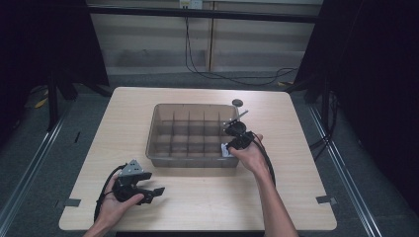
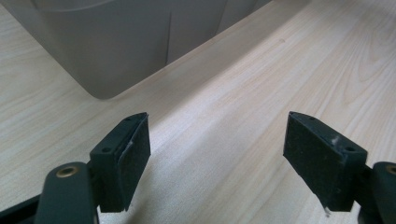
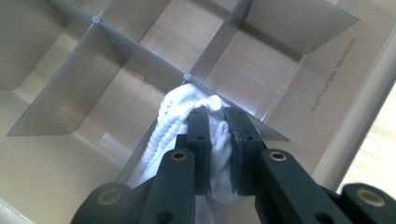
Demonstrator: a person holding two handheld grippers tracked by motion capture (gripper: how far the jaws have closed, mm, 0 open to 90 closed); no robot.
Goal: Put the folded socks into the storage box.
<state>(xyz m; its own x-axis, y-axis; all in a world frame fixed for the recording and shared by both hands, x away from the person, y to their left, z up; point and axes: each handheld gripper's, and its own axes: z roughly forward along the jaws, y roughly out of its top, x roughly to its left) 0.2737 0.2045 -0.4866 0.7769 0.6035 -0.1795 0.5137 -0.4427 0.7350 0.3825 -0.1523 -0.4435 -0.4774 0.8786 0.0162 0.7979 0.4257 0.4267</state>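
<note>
A translucent grey box (image 1: 163,106) split into several compartments stands mid-table. My right gripper (image 1: 230,143) reaches down into its near right corner compartment. In the right gripper view the right gripper (image 3: 217,112) is shut on a white knitted cloth (image 3: 170,116), whose ribbed edge bulges out to the left of the jaws over a divider (image 3: 140,46). The cloth (image 1: 226,150) shows as a small white patch at the box's near right corner. My left gripper (image 1: 153,190) rests low over the table's near left part, open, and the left gripper (image 2: 217,158) has bare wood between its pads.
A small black round object (image 1: 237,102) lies on the table behind the box's far right corner. The box's rounded corner (image 2: 100,70) stands just ahead of the left gripper. Bits of tape (image 1: 326,199) mark the wooden tabletop (image 1: 207,197) near its front corners.
</note>
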